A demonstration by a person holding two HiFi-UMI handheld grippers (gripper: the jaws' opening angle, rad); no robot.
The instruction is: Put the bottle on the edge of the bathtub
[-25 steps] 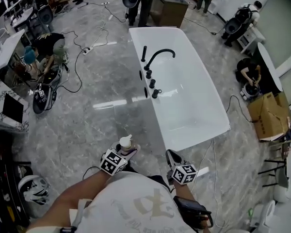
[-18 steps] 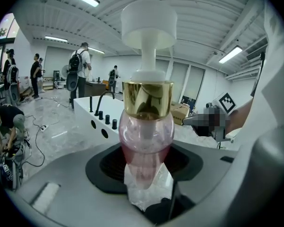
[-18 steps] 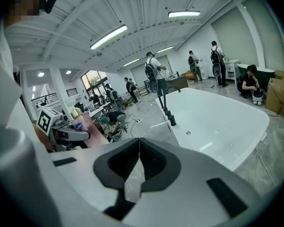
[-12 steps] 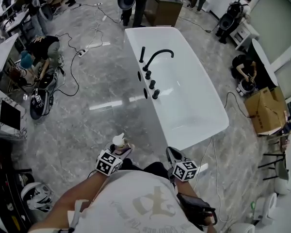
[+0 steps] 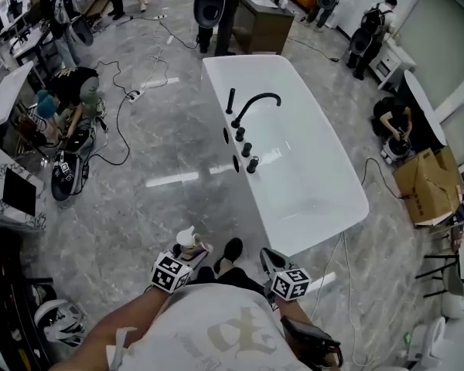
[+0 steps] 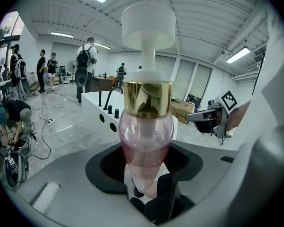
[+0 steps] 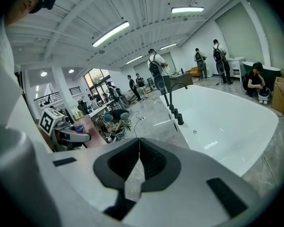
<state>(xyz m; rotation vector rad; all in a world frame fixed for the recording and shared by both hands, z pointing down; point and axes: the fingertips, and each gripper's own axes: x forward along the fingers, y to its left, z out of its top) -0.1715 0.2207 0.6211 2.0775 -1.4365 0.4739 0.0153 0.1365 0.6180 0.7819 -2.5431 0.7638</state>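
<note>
1 pink translucent plastic pump bottle (image 6: 146,141), gold collar, white pump head: base clamped between jaws of left gripper (image 6: 146,195), pump end sticking out past them. Held over grey marble floor (image 5: 162,153), near but apart from 1 white bathtub (image 5: 317,176). Tub rim: 1 black curved faucet (image 5: 257,100), 3 black round knobs (image 5: 246,149). Right gripper (image 7: 135,174): jaws together, nothing between.

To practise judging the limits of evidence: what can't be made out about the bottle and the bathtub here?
- Base of the bottle: left gripper view, sunk between the jaws of the left gripper.
- Middle of the bathtub: left gripper view, behind the bottle.
- Grip on the bottle: head view, too small and covered by the gripper.
</note>
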